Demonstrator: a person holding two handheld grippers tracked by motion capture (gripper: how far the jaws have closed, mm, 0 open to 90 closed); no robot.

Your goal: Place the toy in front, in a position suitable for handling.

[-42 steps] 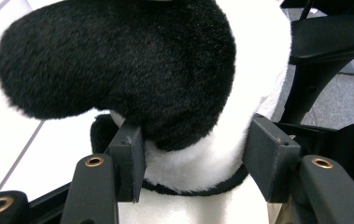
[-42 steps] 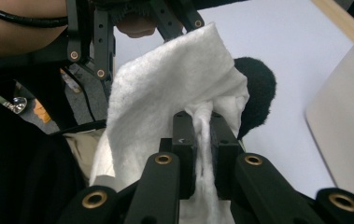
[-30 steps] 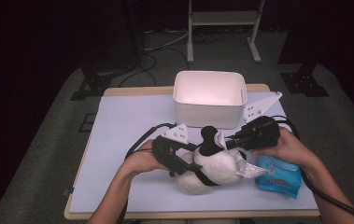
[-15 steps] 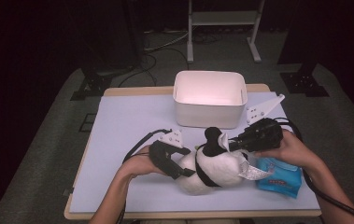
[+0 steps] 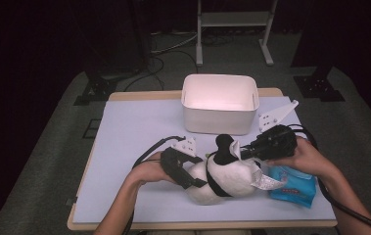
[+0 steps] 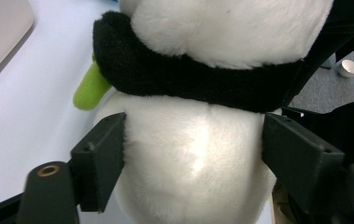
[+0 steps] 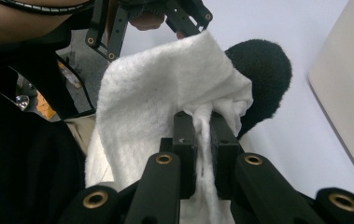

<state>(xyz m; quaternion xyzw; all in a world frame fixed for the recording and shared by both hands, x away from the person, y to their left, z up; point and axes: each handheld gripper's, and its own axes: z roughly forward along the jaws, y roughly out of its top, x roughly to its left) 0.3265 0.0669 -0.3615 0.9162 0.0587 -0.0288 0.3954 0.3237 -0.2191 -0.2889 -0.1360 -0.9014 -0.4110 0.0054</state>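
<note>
From the high view, a white and black plush toy [image 5: 224, 176] lies on the pale table [image 5: 134, 132], at about six o'clock from the white bin [image 5: 220, 105] that stands at the far middle of the tabletop. The left gripper [image 5: 193, 177] comes at the toy from nine o'clock, its dark jaws set against the toy's white body, and the person's left hand [image 5: 149, 171] is behind it. The right gripper [image 5: 244, 152] reaches in from three o'clock and meets the toy near its black ear at the top; the right hand [image 5: 305, 159] wraps its body. A blue packet [image 5: 293, 183] lies on the table at four o'clock from the toy, touching or just beside it. In the left gripper view the toy [image 6: 202, 154] sits between the two black jaws, which stand wide apart at nine and three o'clock of its white belly; the jaws have just been opening, and I cannot tell for sure whether the pads press the fur. A black band crosses the toy above them and a green piece [image 6: 90, 88] sticks out at ten o'clock. In the right gripper view the jaws of the right gripper [image 7: 203, 140] are drawn together and clamped on a white cloth [image 7: 165, 98], which rises toward twelve o'clock, with a black fuzzy ear [image 7: 261, 79] at two o'clock.
</note>
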